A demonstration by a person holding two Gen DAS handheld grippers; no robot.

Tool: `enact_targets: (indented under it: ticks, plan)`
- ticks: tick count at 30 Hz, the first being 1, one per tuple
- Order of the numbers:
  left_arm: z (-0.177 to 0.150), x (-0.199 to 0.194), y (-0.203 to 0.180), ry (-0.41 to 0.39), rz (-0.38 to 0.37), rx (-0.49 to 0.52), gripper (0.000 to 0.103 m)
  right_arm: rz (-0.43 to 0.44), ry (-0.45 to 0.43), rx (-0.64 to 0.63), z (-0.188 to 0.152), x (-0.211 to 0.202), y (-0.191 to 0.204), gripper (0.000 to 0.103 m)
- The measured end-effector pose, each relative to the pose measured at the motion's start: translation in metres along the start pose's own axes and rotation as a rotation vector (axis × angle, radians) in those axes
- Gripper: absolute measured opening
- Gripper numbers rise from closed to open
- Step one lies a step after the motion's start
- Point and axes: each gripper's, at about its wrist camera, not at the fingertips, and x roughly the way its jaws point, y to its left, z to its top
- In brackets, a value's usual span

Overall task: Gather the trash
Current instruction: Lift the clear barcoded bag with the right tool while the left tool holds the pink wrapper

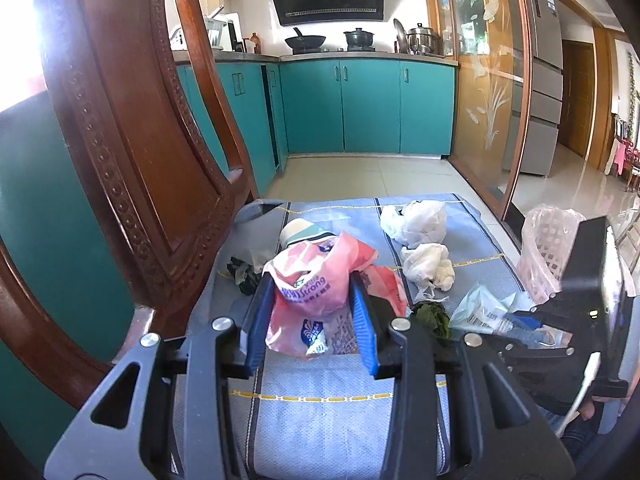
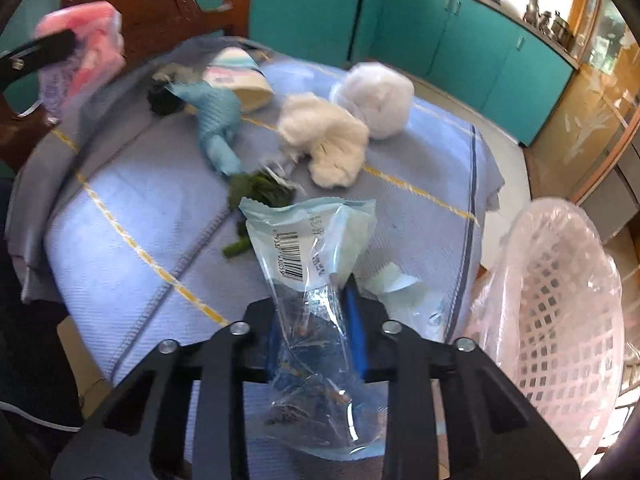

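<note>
My left gripper [image 1: 310, 284] is shut on a pink printed plastic bag [image 1: 316, 280] and holds it above the blue cloth [image 1: 320, 400]; in the right wrist view that bag [image 2: 86, 50] hangs at the far left. My right gripper [image 2: 316, 308] is shut on a clear pale-blue wrapper [image 2: 310, 248] with a barcode, over the cloth's right side. It shows in the left wrist view as the wrapper [image 1: 480, 312] at the right. A pink mesh basket [image 2: 560, 320] lined with clear plastic stands right of the right gripper.
On the cloth lie two white crumpled wads [image 2: 324, 140] [image 2: 376, 98], green leaf scraps [image 2: 260, 196], a light blue rag [image 2: 218, 120], a striped paper cup [image 2: 240, 76] and a dark scrap [image 2: 160, 100]. A carved wooden chair back [image 1: 132, 120] stands at the left.
</note>
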Motion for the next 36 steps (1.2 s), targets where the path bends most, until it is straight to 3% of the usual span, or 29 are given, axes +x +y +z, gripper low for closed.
enact_targets:
  ticks: [9, 20, 36]
  plan:
    - [-0.003, 0.002, -0.004, 0.011, 0.002, 0.006, 0.038, 0.017, -0.218, 0.019, 0.008, -0.051, 0.0, 0.025]
    - [-0.003, 0.004, -0.006, 0.011, -0.006, 0.013, 0.038, 0.007, -0.282, 0.047, 0.008, -0.066, -0.006, 0.025]
    - [-0.003, 0.006, -0.003, 0.015, -0.013, 0.007, 0.038, 0.002, -0.284, 0.041, 0.008, -0.064, -0.005, 0.025]
